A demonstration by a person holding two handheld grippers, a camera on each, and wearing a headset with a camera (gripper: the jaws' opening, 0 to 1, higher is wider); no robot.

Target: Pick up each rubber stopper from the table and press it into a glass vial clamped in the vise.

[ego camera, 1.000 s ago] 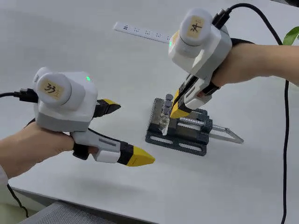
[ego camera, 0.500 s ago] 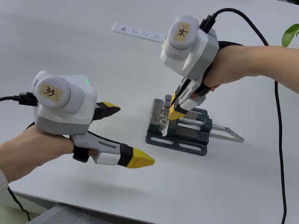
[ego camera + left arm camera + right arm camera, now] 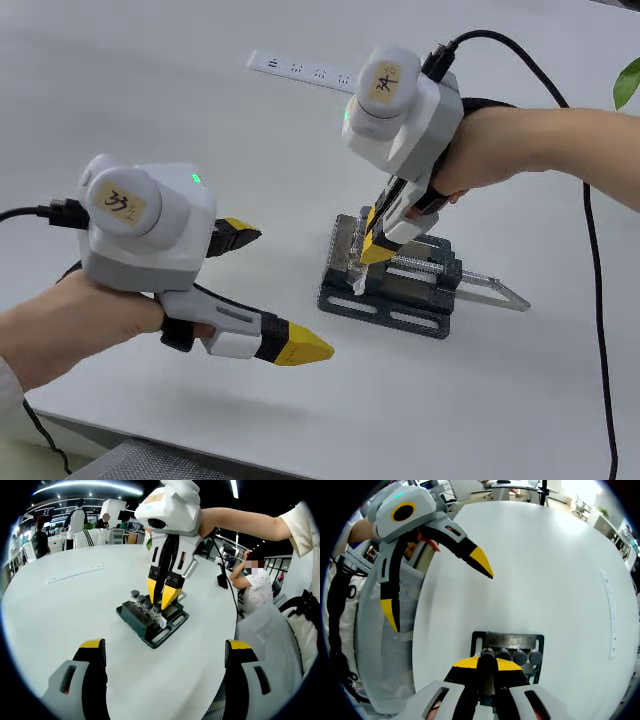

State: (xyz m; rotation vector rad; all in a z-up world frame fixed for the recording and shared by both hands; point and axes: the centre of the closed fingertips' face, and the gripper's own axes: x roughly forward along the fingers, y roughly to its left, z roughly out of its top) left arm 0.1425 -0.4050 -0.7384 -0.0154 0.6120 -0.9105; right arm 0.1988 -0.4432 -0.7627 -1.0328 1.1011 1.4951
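Observation:
A black vise (image 3: 392, 292) on the white table clamps a row of glass vials; three of them carry dark stoppers (image 3: 520, 656). My right gripper (image 3: 374, 250) points down over the near end of the row, shut on a dark rubber stopper (image 3: 487, 664) that sits on top of the nearest vial (image 3: 358, 276). The left gripper view shows the vise (image 3: 151, 623) with the right gripper (image 3: 163, 596) above it. My left gripper (image 3: 272, 290) hovers to the left of the vise, open and holding nothing, its yellow fingertips (image 3: 481, 561) wide apart.
A white power strip (image 3: 305, 71) lies at the back of the table. The vise handle (image 3: 492, 291) sticks out to the right. A black cable (image 3: 598, 300) runs down the right side. People and chairs (image 3: 260, 587) are beyond the table edge.
My right gripper has shifted slightly left and lower over the near vial. The left gripper stays open in about the same place. The head camera has moved a little.

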